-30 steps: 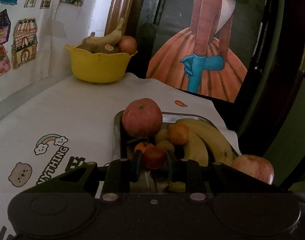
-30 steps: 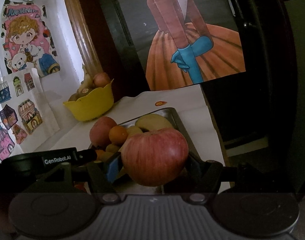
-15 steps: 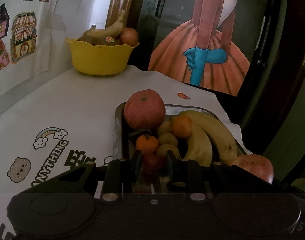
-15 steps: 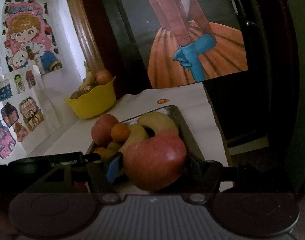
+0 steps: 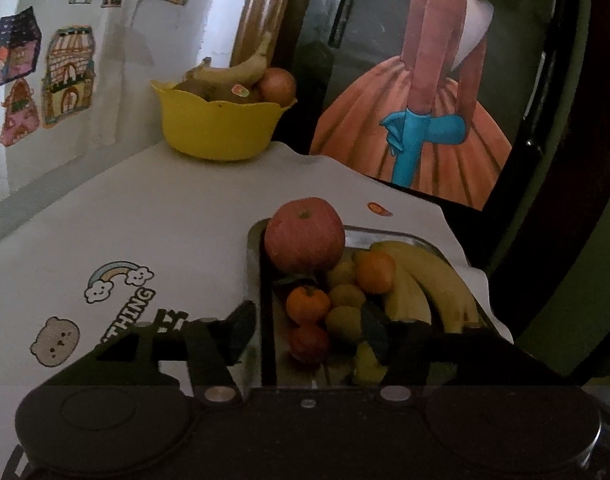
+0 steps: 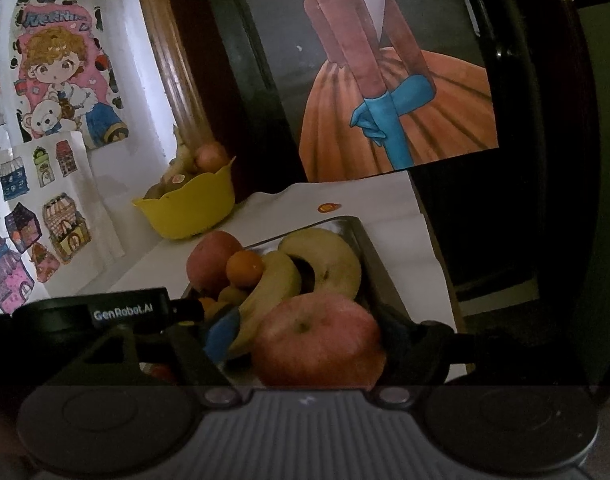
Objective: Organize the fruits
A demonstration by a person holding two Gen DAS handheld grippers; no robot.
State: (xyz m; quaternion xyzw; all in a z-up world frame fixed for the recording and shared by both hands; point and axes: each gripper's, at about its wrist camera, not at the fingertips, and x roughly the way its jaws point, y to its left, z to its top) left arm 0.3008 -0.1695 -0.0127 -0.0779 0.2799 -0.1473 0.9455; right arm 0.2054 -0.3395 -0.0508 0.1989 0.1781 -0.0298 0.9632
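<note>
A: Why is the left gripper (image 5: pixel 309 330) spread so wide over the near end of the metal tray (image 5: pixel 253 268)?

B: Its jaws are opening. One finger stands outside the tray's left wall, the other inside, and the small red fruit (image 5: pixel 310 342) lies on the tray floor between them with neither pad pressing it. I judge that a release: the fruit is being left among the others.

A: And the right gripper (image 6: pixel 305 340)?

B: Its jaws are opening too. The big apple (image 6: pixel 319 340) sits between them at the tray's near end, against the bananas (image 6: pixel 273 284). The blue pad on the left stands clear of its skin; the right side is too dark to tell.

A: Why pile everything there?

B: The walls keep round fruit from rolling. Farther in, the oranges (image 5: pixel 375 272) and small yellow fruits nest beside a second apple (image 5: pixel 304 235) in the far left corner.

A: Beyond the tray?

B: A yellow bowl (image 5: pixel 221 132) with more fruit, well apart, by the wall.
</note>
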